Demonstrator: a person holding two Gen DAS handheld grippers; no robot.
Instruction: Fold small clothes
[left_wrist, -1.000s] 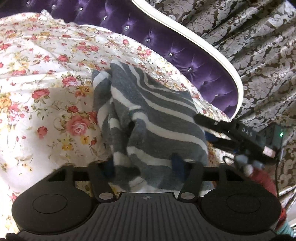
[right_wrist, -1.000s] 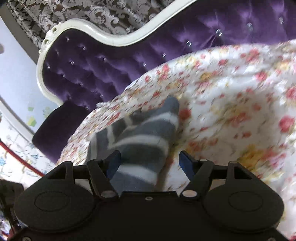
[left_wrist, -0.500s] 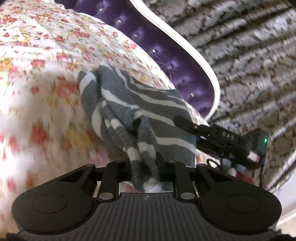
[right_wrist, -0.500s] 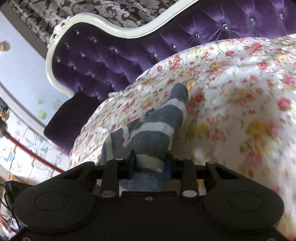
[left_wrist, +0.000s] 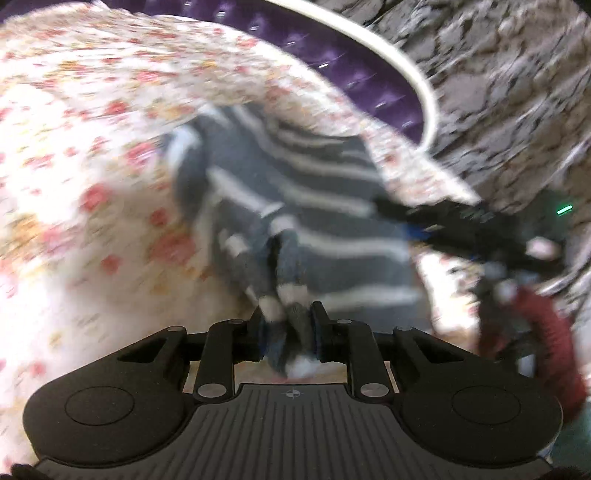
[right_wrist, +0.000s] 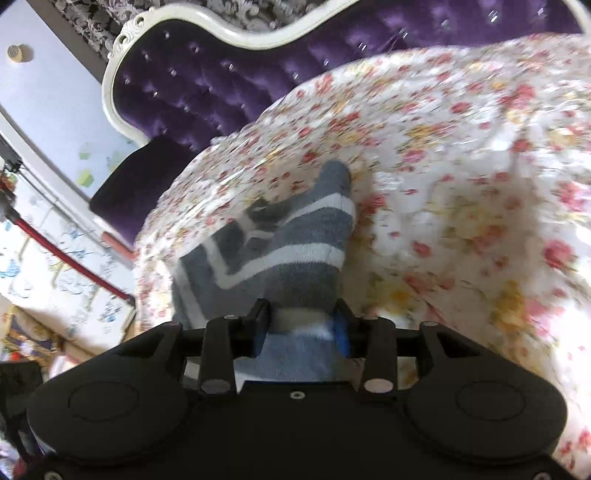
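Observation:
A grey sock with white stripes (left_wrist: 303, 206) lies crumpled on the floral bedsheet (left_wrist: 74, 184). My left gripper (left_wrist: 286, 326) is shut on one bunched end of it, close to the camera. In the right wrist view the same striped sock (right_wrist: 295, 251) stretches away toward its toe, and my right gripper (right_wrist: 301, 325) is shut on its near end. The right gripper also shows in the left wrist view (left_wrist: 443, 221), at the sock's right edge. Both views are motion-blurred.
A purple tufted headboard with a white frame (right_wrist: 207, 92) curves behind the bed, also in the left wrist view (left_wrist: 369, 74). Patterned curtain (left_wrist: 498, 74) hangs behind it. The floral sheet (right_wrist: 461, 166) spreads to the right. A wall and red pole (right_wrist: 55, 251) stand left.
Both grippers were open around the sock's ends a second ago and have closed on it. The sock has been drawn up and bunched, and both cameras are moving.

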